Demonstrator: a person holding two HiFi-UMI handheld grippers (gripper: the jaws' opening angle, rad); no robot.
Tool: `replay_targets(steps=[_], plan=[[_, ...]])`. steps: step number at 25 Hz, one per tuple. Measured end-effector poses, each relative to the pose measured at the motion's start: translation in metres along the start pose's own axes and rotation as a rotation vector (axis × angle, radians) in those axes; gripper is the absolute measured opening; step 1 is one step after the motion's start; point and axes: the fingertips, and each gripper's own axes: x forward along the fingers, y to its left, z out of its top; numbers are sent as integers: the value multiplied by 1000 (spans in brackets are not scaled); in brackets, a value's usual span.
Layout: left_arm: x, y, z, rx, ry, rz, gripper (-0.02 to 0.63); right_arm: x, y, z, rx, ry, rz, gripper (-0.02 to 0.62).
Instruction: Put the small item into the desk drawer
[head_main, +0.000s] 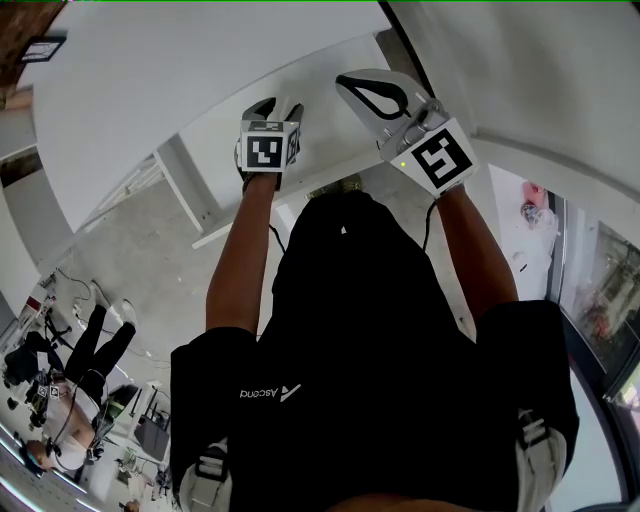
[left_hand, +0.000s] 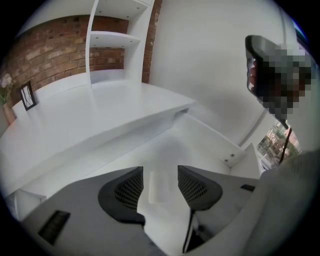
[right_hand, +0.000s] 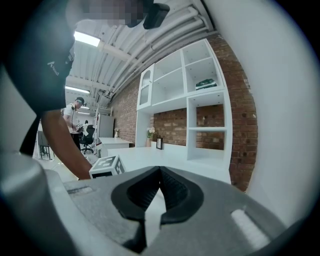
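Over the drawer (left_hand: 200, 132), hovering with the left gripper (left_hand: 160, 173), jaws apart, leaving the item (left_hand: 156, 188) loose on its floor between them. Holding the right gripper (right_hand: 160, 171) aside, jaws together, empty, seemingly to stay clear.

Ahead of you runs a red brick wall (right_hand: 175, 125). A tall white shelf unit (right_hand: 200, 100) rises against it from the long white table (left_hand: 90, 120). A small framed picture (left_hand: 28, 95) and some flowers (right_hand: 150, 133) sit toward one end of the table. Overhead you have white pipes (right_hand: 150, 47) and a lit strip light (right_hand: 85, 38). The floor (head_main: 130, 260) below is pale grey, and a window (head_main: 600, 290) is on your right.
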Motion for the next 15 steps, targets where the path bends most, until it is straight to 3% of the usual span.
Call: replay_targets(steps=[7,15], plan=[[-65,-23,51,14,-238,-31,213,-3,9,19,-14,-34,5,1],[-182,-51,104,23,-652,-120,202,-9,42,54,-47,-106,8,0]])
